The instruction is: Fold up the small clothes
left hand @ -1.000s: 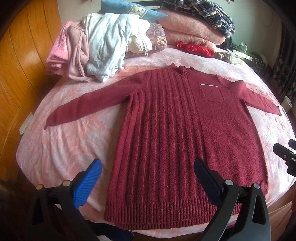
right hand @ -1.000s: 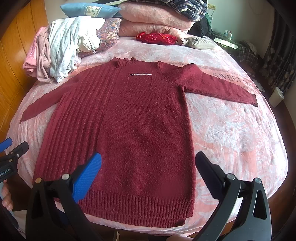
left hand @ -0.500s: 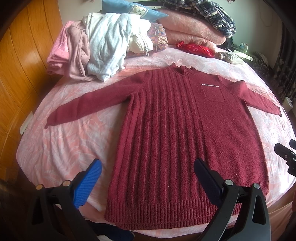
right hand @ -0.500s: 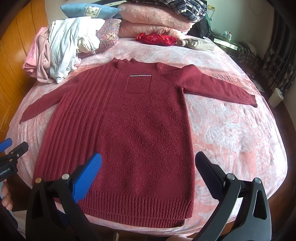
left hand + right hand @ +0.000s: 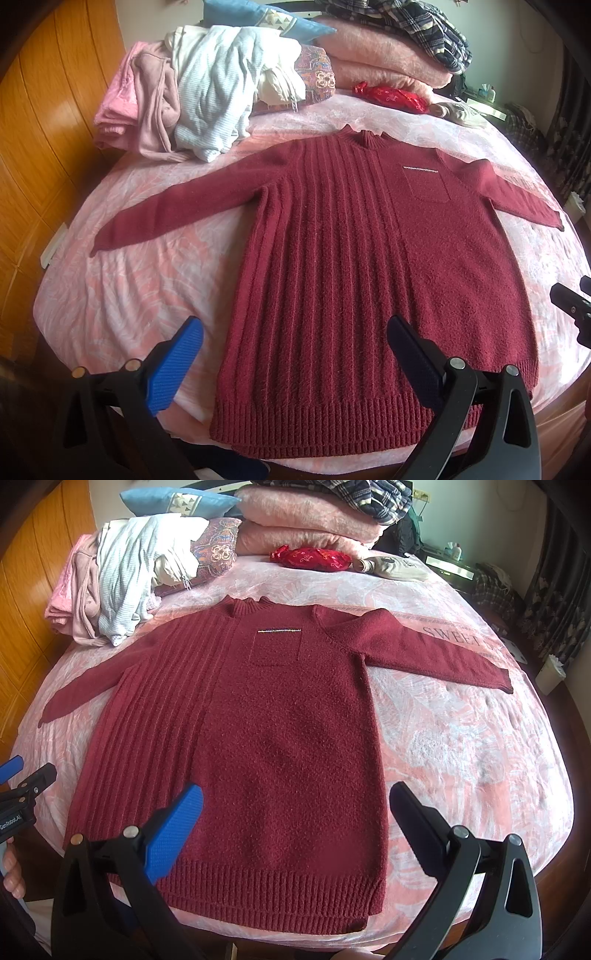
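A dark red knit sweater (image 5: 369, 266) lies flat and face up on the pink bed, both sleeves spread out, hem toward me; it also shows in the right wrist view (image 5: 266, 738). It has a ribbed left half and a chest pocket (image 5: 275, 646). My left gripper (image 5: 295, 328) is open and empty, held above the hem near the sweater's left side. My right gripper (image 5: 295, 797) is open and empty, above the hem near its right side. Each gripper's edge shows in the other's view.
The bed has a pink patterned sheet (image 5: 461, 738). A pile of loose clothes (image 5: 192, 99) sits at the back left, with pillows and folded pink blankets (image 5: 303, 520) behind, and a red pouch (image 5: 310, 557). A wooden wardrobe (image 5: 33, 129) stands on the left.
Both grippers have crept slightly toward the sweater; nothing else has moved.
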Available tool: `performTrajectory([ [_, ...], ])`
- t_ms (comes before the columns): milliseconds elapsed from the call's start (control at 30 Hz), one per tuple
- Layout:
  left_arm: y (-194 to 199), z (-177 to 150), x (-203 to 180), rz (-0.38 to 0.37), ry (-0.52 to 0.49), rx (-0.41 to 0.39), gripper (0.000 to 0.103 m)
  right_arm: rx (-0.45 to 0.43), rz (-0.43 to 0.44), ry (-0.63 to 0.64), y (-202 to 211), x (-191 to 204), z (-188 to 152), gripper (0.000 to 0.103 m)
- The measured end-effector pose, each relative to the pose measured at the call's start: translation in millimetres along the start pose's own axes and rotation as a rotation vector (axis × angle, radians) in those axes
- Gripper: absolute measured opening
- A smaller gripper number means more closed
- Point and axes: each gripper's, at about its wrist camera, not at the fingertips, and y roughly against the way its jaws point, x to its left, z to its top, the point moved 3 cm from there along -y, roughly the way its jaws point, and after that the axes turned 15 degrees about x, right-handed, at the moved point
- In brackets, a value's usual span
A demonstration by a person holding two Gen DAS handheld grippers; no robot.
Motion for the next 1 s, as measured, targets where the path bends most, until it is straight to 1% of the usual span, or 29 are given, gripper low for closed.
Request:
performTrajectory([
  [433, -1.8, 1.7, -0.2, 0.005, -0.001, 0.006, 0.099, 0.007, 0.000, -0.004, -1.5, -2.7, 2.4, 0.100],
  [533, -8.4, 10.6, -2.5, 0.017, 0.006, 0.022, 0.099, 0.033, -0.003, -0.030, -7.3, -14.8, 12.1, 0.100],
  [600, -16.4, 24.3, -4.8, 0.037, 0.023, 0.038, 0.099, 0.064, -0.006, -0.057, -13.8, -27.4, 25.0, 0.100],
  [667, -26.1, 42.3, -10.1, 0.040, 0.041, 0.056, 0.099, 0.099, -0.013, -0.093, -21.5, -46.1, 42.3, 0.100],
  [733, -35.8, 62.1, -18.5, 0.023, 0.048, 0.078, 0.099, 0.128, -0.011, -0.139, -29.7, -71.5, 61.2, 0.100],
  [767, -39.5, 71.8, -23.3, 0.019, 0.051, 0.076, 0.099, 0.135, -0.015, -0.159, -34.1, -86.0, 71.5, 0.100],
  [833, -45.9, 92.8, -34.5, 0.020, 0.047, 0.057, 0.099, 0.148, -0.042, -0.185, -44.7, -118.0, 93.7, 0.100],
  [933, -55.2, 120.0, -57.2, 0.011, 0.006, 0.032, 0.099, 0.170, -0.058, -0.239, -64.8, -172.2, 123.9, 0.100],
  [1000, -61.7, 138.0, -74.3, -0.002, -0.011, 0.016, 0.099, 0.201, -0.019, -0.285, -82.6, -210.5, 141.5, 0.100],
])
